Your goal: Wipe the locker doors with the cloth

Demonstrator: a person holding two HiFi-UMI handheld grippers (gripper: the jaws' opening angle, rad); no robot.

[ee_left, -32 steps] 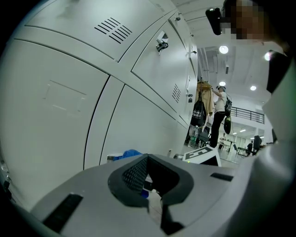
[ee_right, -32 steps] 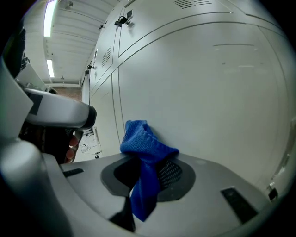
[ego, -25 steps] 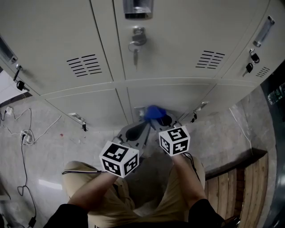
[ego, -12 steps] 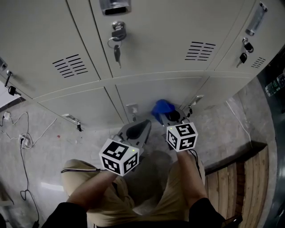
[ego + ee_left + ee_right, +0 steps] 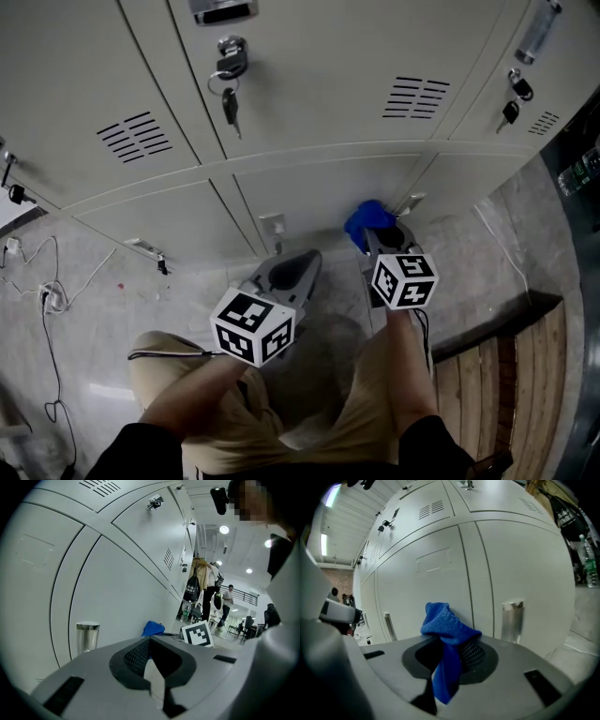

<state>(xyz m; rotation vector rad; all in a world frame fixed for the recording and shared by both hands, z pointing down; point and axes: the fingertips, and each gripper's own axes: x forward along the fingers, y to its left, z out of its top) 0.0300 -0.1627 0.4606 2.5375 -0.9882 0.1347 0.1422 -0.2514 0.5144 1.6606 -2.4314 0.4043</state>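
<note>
Left gripper [image 5: 292,269]: jaws pressed together with nothing between them. It is held low, pointing at the lower locker door [image 5: 314,192] and apart from it.

Right gripper [image 5: 382,242]: farther forward and to the right, jaws clamped on the blue cloth [image 5: 367,223]. The cloth bunches beyond the jaw tips on the door side, with a tail hanging back between the jaws. The right hand is the nearer one to the door. The cloth sits at the door face near its right edge; contact is likely but not certain.
</note>
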